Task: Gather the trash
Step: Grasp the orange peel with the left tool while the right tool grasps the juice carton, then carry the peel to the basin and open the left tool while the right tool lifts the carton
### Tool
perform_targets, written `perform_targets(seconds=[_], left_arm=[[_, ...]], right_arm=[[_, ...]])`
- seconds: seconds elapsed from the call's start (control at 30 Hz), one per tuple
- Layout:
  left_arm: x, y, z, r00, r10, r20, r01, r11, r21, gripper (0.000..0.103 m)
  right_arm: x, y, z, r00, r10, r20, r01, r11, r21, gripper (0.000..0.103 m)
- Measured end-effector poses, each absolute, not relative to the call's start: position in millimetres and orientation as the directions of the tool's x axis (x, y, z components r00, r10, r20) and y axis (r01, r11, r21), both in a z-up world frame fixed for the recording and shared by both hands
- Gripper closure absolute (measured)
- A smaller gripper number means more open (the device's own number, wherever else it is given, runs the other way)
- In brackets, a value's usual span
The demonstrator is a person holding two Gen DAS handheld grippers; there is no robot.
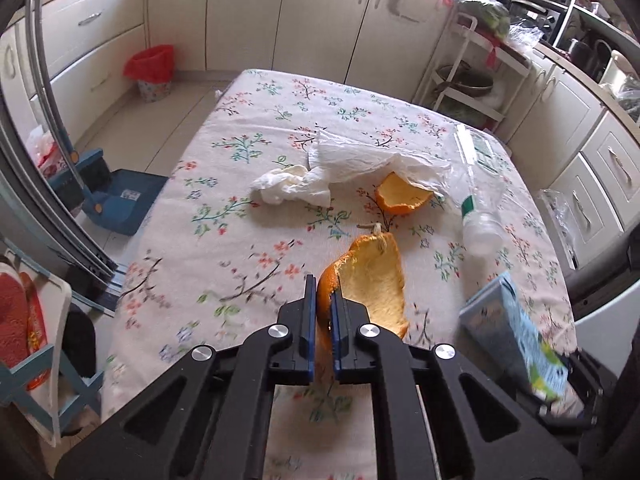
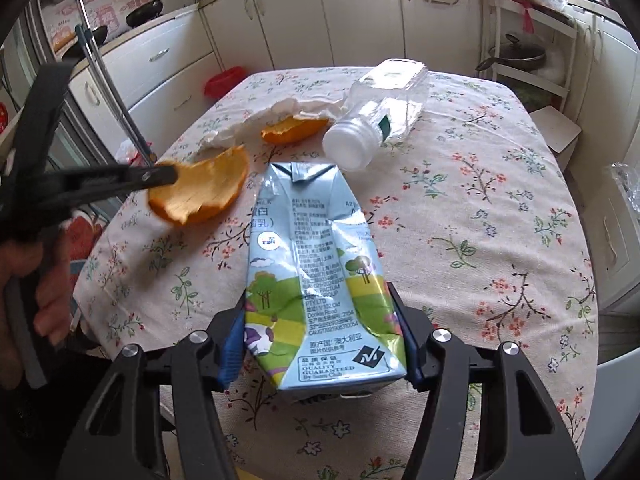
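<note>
left gripper (image 1: 322,300) is clamped on a peel (image 1: 368,284), its blue pads pinching the thin edge so the curved piece stands up above the table (image 1: 248,240); from the right wrist view the peel hangs off the black finger, clear of the cloth. right gripper (image 2: 320,344) grips a carton (image 2: 316,276) across its width, pads pressed into its dented sides. both hold trash, so the step in hand looks like carrying it off to a bin (image 1: 154,72), which stands on the floor beyond the far left corner of the table. to do it well, keep the pinch on the peel firm and level, since so little rind is caught that a swing could tear it free, and avoid crushing the carton further in case it drips. still on the table are a second peel (image 1: 402,200), cupped with pale pith up, a crumpled tissue (image 1: 320,176), soft and creased, and a clear bottle (image 2: 380,116) lying on its side with a white cap, smooth and likely to roll. the tablecloth is a matte woven floral print.
</note>
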State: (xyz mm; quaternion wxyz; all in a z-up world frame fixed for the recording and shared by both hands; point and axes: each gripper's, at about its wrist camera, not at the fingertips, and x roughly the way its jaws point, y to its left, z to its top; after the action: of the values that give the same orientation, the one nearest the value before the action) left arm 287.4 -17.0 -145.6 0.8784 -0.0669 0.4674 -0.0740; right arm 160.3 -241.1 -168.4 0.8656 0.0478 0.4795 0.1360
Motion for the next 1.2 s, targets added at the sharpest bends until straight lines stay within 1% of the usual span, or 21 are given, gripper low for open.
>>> perform_targets(seconds=[0.2,0.47,0.67,0.93,1.2], left_arm=[[248.4,-5.6,-134.4,0.574,-0.209,-0.792,0.077,0.976,-0.202,0.098],[185.4,-3.7,-121.2,0.606,-0.234,-0.761,0.127,0.972,-0.198,0.098],[133.5,3.0,-116.7,0.605,-0.261,-0.752,0.156,0.965,-0.210,0.098],[77.0,-1.9,-127.6,0.551,-0.286,-0.784,0.215,0.956,-0.197,0.098],[32.0,-28.7,-161.3,0.417,-0.293,-0.860,0.314,0.935,-0.166,0.098]], right_arm=[[156.6,-241.3,-174.2,0.487,0.279,-0.828,-0.183,0.959,0.215,0.043],[146.6,-242.0,-171.8,0.499,0.276,-0.821,-0.179,0.960,0.214,0.043],[141.5,-243.3,-173.5,0.508,0.264,-0.820,-0.173,0.964,0.203,0.043],[139.8,-238.8,-176.1,0.516,0.251,-0.819,-0.172,0.967,0.188,0.043],[136.8,-239.9,-176.0,0.526,0.256,-0.811,-0.165,0.966,0.197,0.044]])
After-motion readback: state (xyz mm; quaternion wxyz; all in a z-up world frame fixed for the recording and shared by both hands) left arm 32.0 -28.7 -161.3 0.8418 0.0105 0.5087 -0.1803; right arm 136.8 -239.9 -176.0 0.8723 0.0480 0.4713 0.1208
